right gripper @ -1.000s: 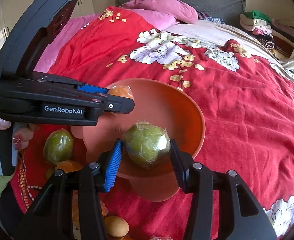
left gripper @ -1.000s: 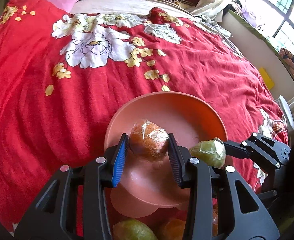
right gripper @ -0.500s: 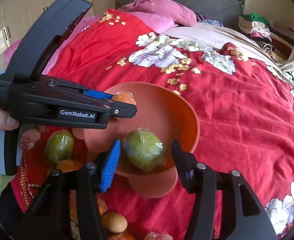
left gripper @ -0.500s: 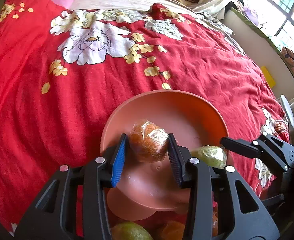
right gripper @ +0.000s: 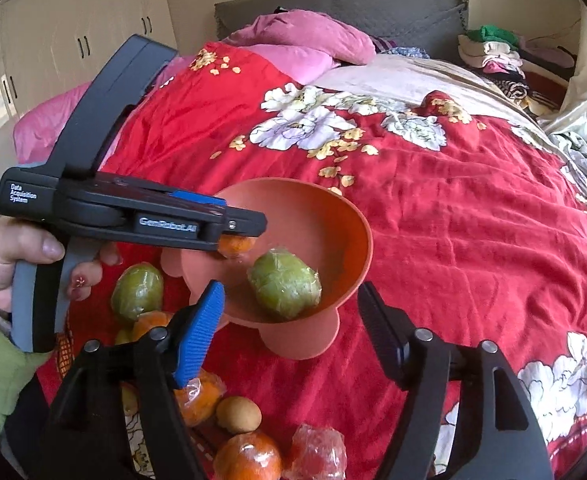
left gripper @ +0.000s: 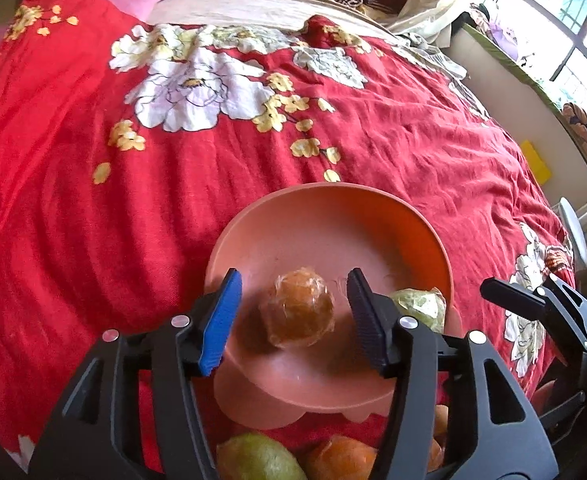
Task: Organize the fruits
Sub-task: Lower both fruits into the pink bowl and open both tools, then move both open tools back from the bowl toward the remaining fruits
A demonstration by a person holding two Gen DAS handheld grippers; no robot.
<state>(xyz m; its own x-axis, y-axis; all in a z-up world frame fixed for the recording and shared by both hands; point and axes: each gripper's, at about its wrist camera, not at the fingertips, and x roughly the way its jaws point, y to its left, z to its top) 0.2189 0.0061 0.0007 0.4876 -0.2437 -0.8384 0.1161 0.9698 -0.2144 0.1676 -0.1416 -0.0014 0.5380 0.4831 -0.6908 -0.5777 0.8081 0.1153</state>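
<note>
An orange-pink bowl (left gripper: 333,216) on a foot stands on the red bedspread; it also shows in the right wrist view (right gripper: 345,216). A wrapped orange fruit (left gripper: 298,313) lies in it, loose between the open fingers of my left gripper (left gripper: 293,316). A wrapped green fruit (right gripper: 284,285) lies in the bowl beside it, also in the left wrist view (left gripper: 419,307). My right gripper (right gripper: 289,324) is open and drawn back just short of the bowl. The left gripper's side (right gripper: 237,226) hides most of the orange fruit (right gripper: 235,245) there.
Several loose fruits lie on the bed by the bowl's near side: a green one (right gripper: 137,292), wrapped orange ones (right gripper: 247,456), a small brown one (right gripper: 238,414). The red floral bedspread (right gripper: 473,220) stretches beyond. Pink pillows (right gripper: 305,40) lie at the headboard.
Both grippers have opened. The orange fruit and the green fruit were let go and now lie in the bowl. The right gripper has pulled back a little.
</note>
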